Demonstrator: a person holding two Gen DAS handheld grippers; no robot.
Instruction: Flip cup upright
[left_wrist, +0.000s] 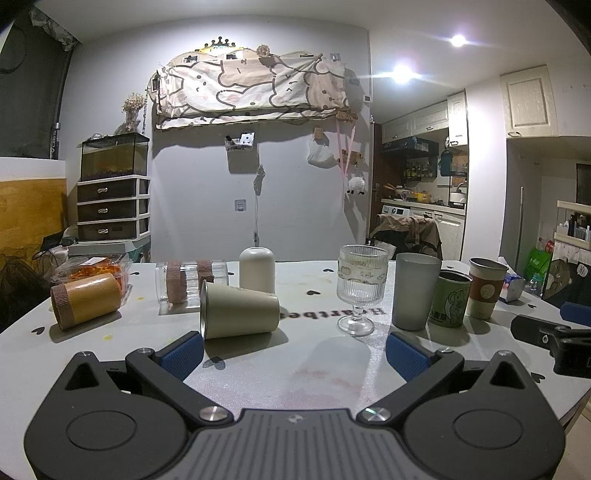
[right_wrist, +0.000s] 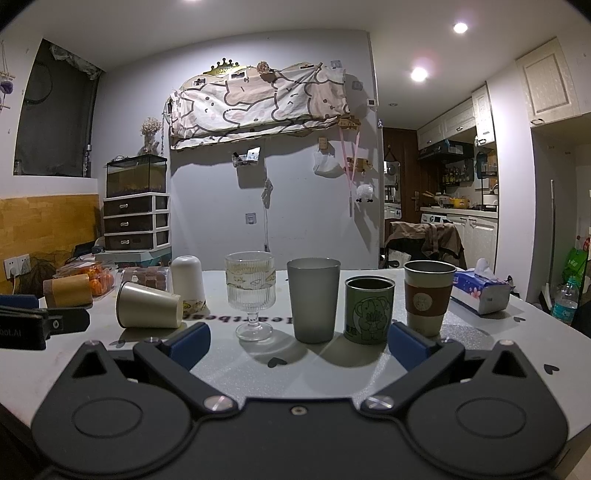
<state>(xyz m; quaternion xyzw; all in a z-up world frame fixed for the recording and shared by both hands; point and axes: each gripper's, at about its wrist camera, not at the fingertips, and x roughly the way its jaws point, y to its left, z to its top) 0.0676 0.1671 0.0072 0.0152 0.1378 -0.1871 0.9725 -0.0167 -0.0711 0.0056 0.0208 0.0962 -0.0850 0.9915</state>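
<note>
You are looking at a beige cup (left_wrist: 239, 314) lying on its side on the desk (left_wrist: 314, 373), just ahead of your left gripper (left_wrist: 293, 352) and touching or almost touching its left blue pad. Its long axis is running left to right across the scene: the open mouth is facing left and slightly toward you, the closed base pointing right toward the stemmed ribbed glass (left_wrist: 360, 290). Your left gripper is sitting low with its jaws spread wide and nothing between them. Your right gripper (right_wrist: 297, 343) is also spread wide and empty, and it is facing the row of upright vessels; from there the beige cup (right_wrist: 149, 305) is lying off to the far left, so the left gripper is clearly the nearer one for this job.

Judging from this, the flip is not yet begun, and you are probably needing a small shift left so the jaws straddle the cup's body across its width.

As for the containers: the ribbed glass, the grey tumbler (left_wrist: 415, 290), the green printed can (left_wrist: 451, 298) and the sleeved cup (left_wrist: 485, 288) are all standing upright to the right, and nothing is showing inside any of them. Behind the beige cup a white cup (left_wrist: 257, 268) is standing mouth down. At far left an orange cup (left_wrist: 86, 300) and a clear cup (left_wrist: 190, 282) are lying on their sides.
</note>
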